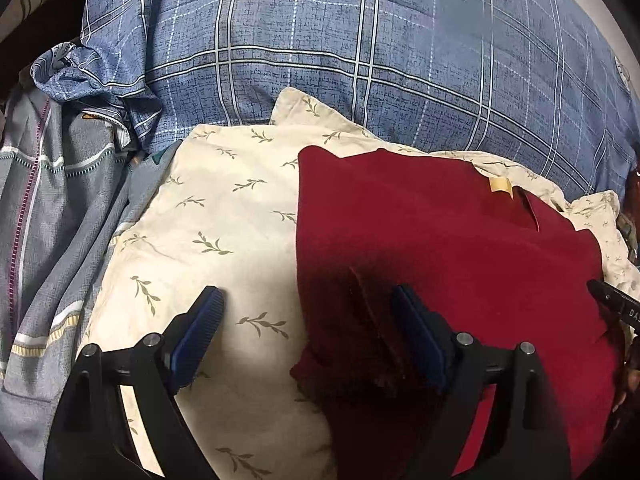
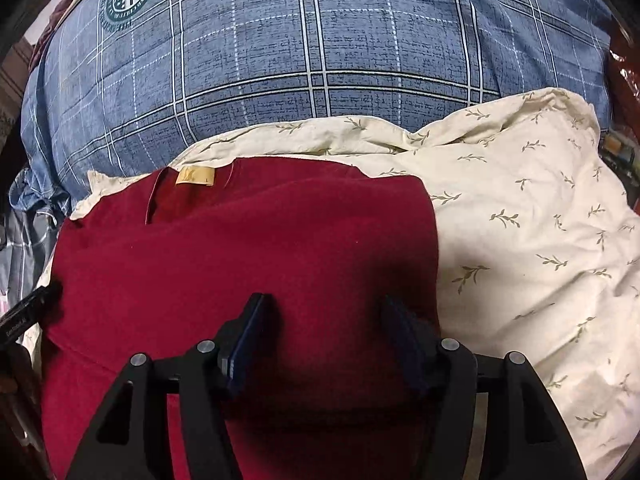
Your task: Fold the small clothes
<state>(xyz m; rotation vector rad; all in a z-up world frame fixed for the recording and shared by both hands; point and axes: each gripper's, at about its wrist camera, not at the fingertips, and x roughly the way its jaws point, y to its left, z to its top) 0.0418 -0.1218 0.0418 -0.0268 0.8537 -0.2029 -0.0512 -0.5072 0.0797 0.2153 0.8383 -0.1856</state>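
Left wrist view showed the left gripper (image 1: 308,312) spread wide, one blue pad over the cream cloth (image 1: 208,208) and the other over the shirt (image 1: 440,248), with the shirt's left edge running between them. Nothing was pinched; the pads sat above the fabric. A small raised ridge of red cloth (image 1: 360,292) stood just beside the inner pad, dark in the gripper's shadow.

In the right wrist view the right gripper (image 2: 324,312) hung over the shirt (image 2: 248,248) near its right edge, jaws partly apart and empty. No fabric was caught between them.

The shirt lay flat on the cream cloth (image 2: 520,208), already narrowed into a neat block, with its tan label (image 2: 195,177) at the far end by the neck opening. The blue plaid bedding (image 2: 320,48) rose behind it. The tip of the other gripper showed at the edge of each view.

By my reading, the sides were folded in and the next fold would bring the near hem up toward the collar. To do that well, each gripper should drop at a near corner and close on all the layers together, not only the top one. Both should lift evenly and travel level toward the label, so the block stays square. The soft bedding gives under pressure, so a light touch would avoid dragging the cream cloth along.
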